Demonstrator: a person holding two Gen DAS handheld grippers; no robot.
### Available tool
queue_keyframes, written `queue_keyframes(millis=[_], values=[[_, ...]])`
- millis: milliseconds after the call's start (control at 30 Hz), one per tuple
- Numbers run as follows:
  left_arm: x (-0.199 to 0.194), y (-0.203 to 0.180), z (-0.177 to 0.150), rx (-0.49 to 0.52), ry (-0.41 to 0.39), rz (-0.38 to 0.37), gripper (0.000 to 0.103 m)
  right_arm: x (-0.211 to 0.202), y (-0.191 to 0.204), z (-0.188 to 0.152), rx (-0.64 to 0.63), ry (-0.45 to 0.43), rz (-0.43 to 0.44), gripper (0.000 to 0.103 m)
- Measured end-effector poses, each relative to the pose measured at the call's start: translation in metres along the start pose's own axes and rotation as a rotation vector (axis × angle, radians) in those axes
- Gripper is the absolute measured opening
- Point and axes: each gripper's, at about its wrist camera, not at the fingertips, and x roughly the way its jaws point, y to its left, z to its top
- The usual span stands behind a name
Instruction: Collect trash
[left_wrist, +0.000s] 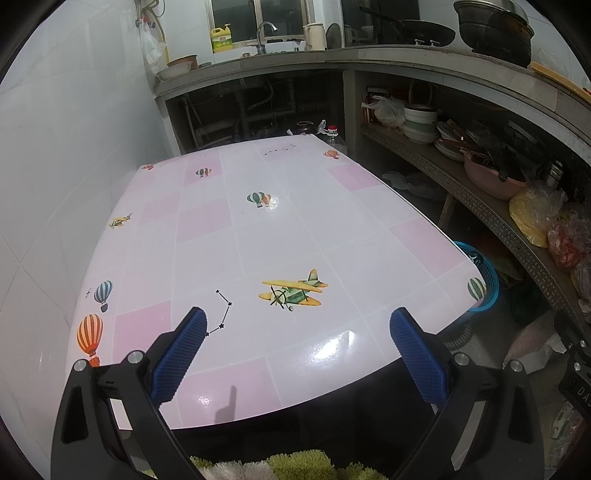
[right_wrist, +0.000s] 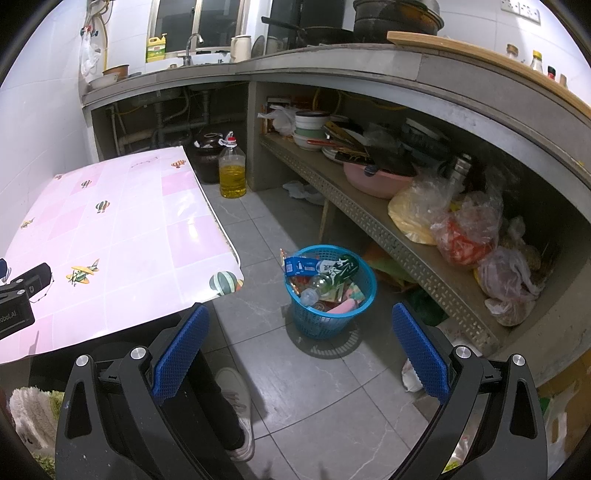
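- Trash (right_wrist: 325, 280) is sitting in the blue basket (right_wrist: 364, 295) on the floor, beside the worktop (right_wrist: 122, 221).
- You are holding your left tool (left_wrist: 297, 325) wide over the worktop, gripping nothing.
- You are holding your right tool (right_wrist: 301, 325) wide above the basket, likewise gripping nothing.

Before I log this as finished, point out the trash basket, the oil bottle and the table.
trash basket (right_wrist: 364, 295), right wrist view, blue rim.
oil bottle (right_wrist: 232, 181), right wrist view, yellow body.
table (left_wrist: 258, 240), left wrist view, bare top.
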Motion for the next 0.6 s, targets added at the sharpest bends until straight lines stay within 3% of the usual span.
queue_keyframes(millis=[600], values=[[0.0024, 0.0008, -0.0015, -0.006, 0.012, -0.012, 0.097, 0.0002, -0.0002, 0.0000, 0.001, -0.001, 0.000, 0.095]])
